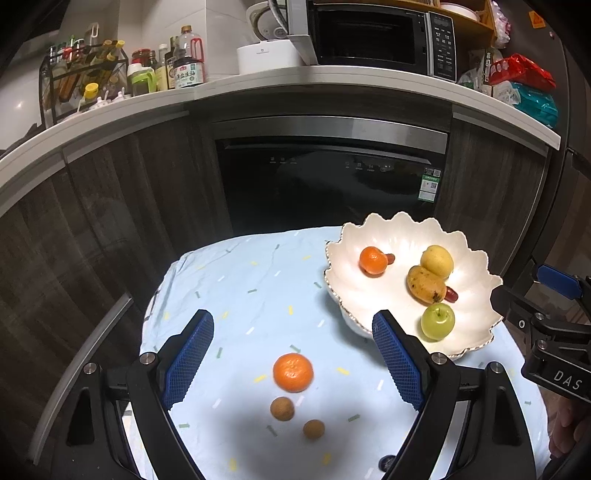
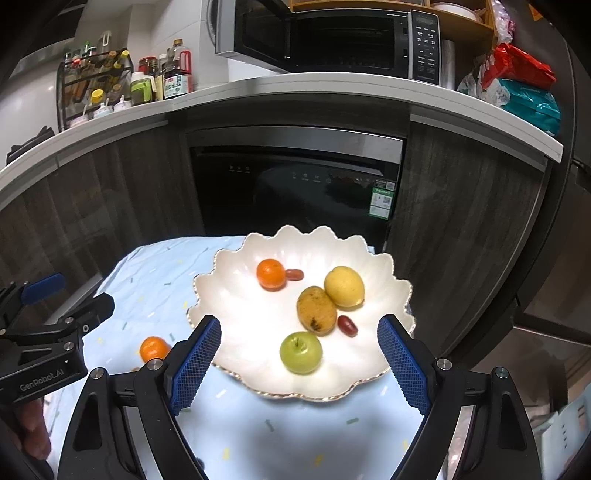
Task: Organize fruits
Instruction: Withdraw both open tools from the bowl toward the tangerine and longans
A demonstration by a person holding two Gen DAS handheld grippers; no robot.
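Note:
A white scalloped bowl (image 1: 347, 273) (image 2: 236, 295) sits on the light blue cloth (image 1: 258, 288). It holds a tangerine (image 2: 271, 273), a lemon (image 2: 344, 286), a mango (image 2: 316, 310), a green apple (image 2: 300, 352) and two red dates (image 2: 347, 325). On the cloth left of the bowl lie a tangerine (image 1: 293, 371) (image 2: 152, 348) and two small brown longans (image 1: 282, 408), (image 1: 314, 429). My left gripper (image 1: 293, 328) is open and empty above the loose tangerine. My right gripper (image 2: 299, 332) is open and empty over the bowl's near side.
Behind the table stands a dark dishwasher (image 1: 332, 177) between wooden cabinets. The counter above carries a microwave (image 1: 369, 33), a bottle rack (image 1: 85, 74) and packets (image 1: 524, 81). The table's far edge is just beyond the bowl.

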